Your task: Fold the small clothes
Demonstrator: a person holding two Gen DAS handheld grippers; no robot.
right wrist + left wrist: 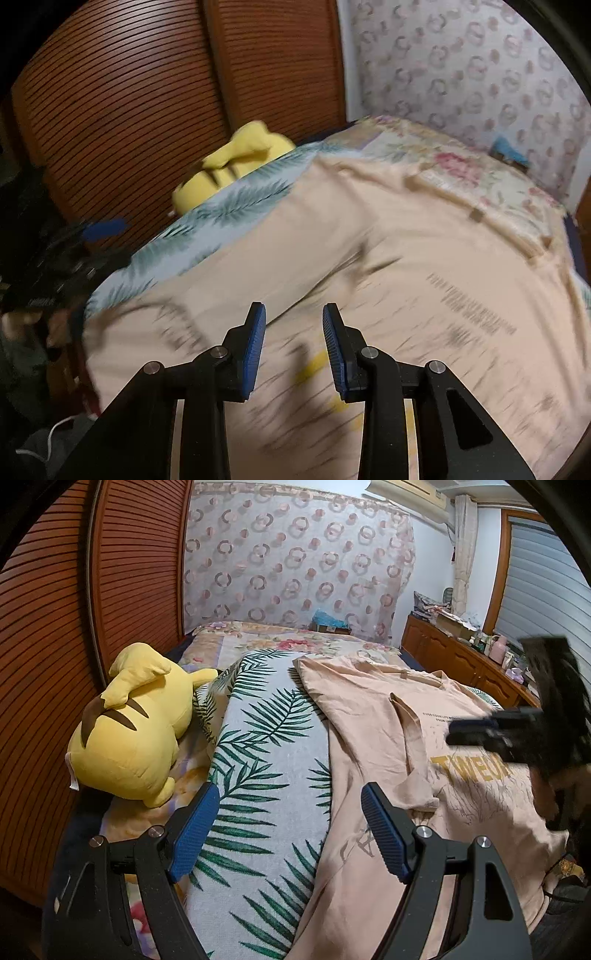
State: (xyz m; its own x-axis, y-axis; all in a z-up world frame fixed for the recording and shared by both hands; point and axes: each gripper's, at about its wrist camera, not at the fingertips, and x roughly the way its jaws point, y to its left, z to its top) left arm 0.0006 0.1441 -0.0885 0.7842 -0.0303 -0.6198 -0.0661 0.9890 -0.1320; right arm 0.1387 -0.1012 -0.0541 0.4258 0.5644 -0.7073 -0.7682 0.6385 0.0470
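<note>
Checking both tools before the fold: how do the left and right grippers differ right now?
The left gripper is spread wide, straddling the edge where the peach printed T-shirt meets the palm-leaf blanket; the right gripper has a narrower gap and hangs wholly over the shirt. Both are open, holding nothing, with blue ribbed pads.

Both wrist views low, sharing bed (273, 716)

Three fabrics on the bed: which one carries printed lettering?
The peach cotton T-shirt, with yellow block letters and small dark text lines on it. The white palm-leaf towel under it shows only green fronds; the floral bedspread behind shows only flowers.
</note>
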